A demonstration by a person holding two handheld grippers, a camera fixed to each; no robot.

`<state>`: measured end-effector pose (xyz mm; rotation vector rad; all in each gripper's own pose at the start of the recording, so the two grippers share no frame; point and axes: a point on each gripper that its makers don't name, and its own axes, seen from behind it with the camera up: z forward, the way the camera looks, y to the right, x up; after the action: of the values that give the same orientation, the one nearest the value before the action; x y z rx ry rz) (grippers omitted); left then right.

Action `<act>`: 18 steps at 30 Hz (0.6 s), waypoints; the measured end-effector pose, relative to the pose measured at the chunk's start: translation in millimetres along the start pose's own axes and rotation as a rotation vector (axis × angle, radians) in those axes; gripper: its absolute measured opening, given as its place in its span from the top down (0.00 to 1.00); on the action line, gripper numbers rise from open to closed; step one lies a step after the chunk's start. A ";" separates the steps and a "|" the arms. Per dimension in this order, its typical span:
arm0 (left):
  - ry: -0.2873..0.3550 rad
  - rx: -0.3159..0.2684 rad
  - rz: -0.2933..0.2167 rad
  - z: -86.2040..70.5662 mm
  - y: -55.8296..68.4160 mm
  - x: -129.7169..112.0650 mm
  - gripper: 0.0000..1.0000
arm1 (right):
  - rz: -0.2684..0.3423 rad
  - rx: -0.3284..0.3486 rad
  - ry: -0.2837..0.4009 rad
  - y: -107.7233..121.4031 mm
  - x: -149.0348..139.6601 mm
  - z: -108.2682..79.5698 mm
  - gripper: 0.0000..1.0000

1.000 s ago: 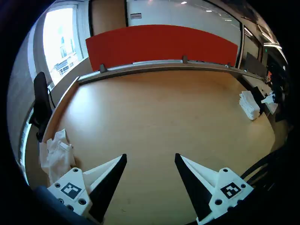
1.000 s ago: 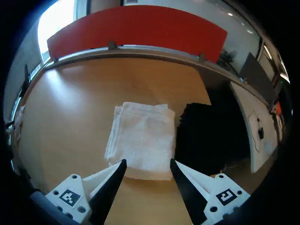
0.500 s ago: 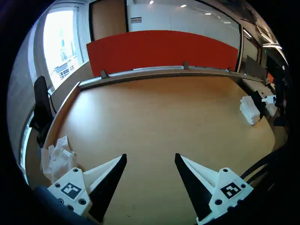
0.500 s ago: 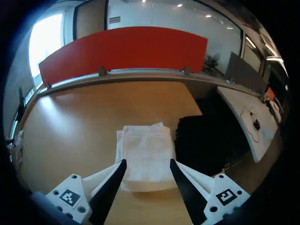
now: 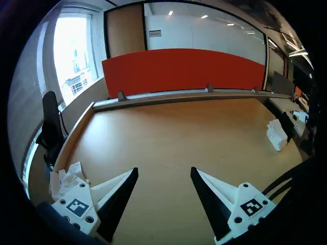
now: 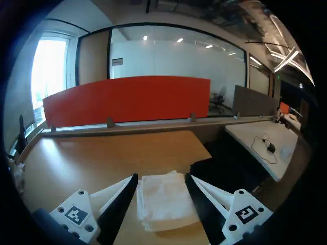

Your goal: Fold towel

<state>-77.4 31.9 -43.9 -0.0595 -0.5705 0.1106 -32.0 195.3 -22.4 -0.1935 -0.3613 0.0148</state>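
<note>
Since the towel stack (image 6: 165,200) is soft, light terry, it should sag unless pinched at a corner. Stack lies on the surface (image 6: 94,163) near its edge, just ahead of the right gripper (image 6: 161,176), fingers (image 6: 122,202) spread wide, empty. Same for the left gripper (image 5: 163,169): spread, empty

Wooden table (image 5: 171,130); red divider (image 5: 184,71) along far edge; black chair (image 5: 51,120) near window (image 5: 75,61); white desk (image 6: 245,136).

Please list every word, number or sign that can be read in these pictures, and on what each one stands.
No text can be read.
Small sign on the back wall: too blurred to read.
Square markers on the left gripper: patterns only, no letters.
</note>
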 end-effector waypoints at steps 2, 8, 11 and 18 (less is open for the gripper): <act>0.016 0.006 -0.006 1.2 -1.3 6.9 0.05 | -0.009 -0.013 0.040 -1.4 6.0 -3.7 0.11; 0.065 0.021 -0.026 5.8 -4.3 23.9 0.05 | -0.030 -0.018 0.101 -10.3 15.9 -10.8 0.11; 0.104 0.029 -0.039 7.7 -5.9 35.1 0.05 | -0.024 -0.014 0.122 -15.3 24.7 -13.7 0.11; 0.251 0.042 -0.073 6.6 -13.4 75.7 0.05 | 0.006 0.015 0.193 -34.4 55.6 -23.8 0.11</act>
<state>-16.5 27.9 3.4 -0.0115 -0.3190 0.0429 27.8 159.8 -18.2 -0.1792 -0.1679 0.0047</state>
